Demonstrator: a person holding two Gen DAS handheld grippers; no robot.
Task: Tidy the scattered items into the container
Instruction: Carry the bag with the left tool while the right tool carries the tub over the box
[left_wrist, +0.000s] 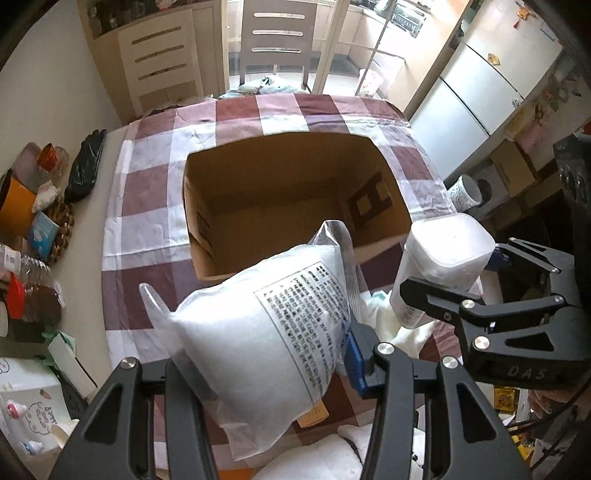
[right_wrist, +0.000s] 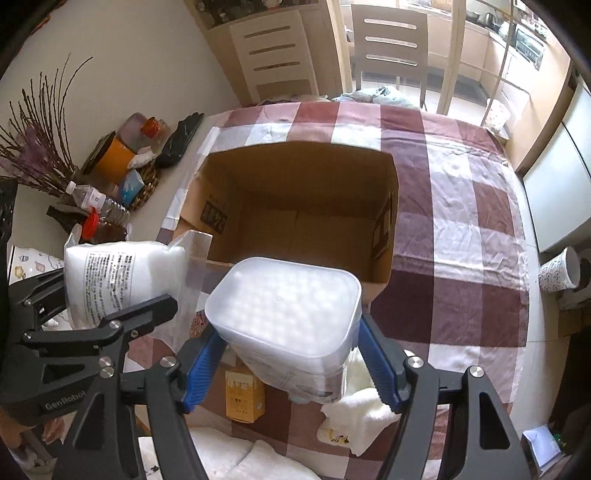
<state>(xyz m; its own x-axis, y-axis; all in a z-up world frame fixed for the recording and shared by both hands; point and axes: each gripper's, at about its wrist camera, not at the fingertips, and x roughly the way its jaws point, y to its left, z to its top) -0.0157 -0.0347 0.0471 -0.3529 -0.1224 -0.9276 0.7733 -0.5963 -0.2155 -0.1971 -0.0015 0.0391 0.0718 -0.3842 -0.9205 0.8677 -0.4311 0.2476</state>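
A checked tablecloth (left_wrist: 147, 192) is spreading out ahead of both my grippers, with dining chairs (right_wrist: 388, 40) and a cabinet standing beyond it. The open cardboard box (left_wrist: 291, 199) is sitting on the cloth straight ahead, beyond both sets of fingers.

My left gripper (left_wrist: 258, 354) is clenching a white plastic bag (left_wrist: 266, 332) with a printed label, holding it up just short of the box's near wall. My right gripper (right_wrist: 288, 354) is squeezing a white lidded tub (right_wrist: 291, 314) between its blue pads (right_wrist: 201, 365), also just before the box.

Only the right view is showing the small yellow carton (right_wrist: 243, 398) and the white towel (right_wrist: 354, 417) lying on the cloth beneath the tub. The left view is catching the refrigerator (left_wrist: 498, 81) off to the right.
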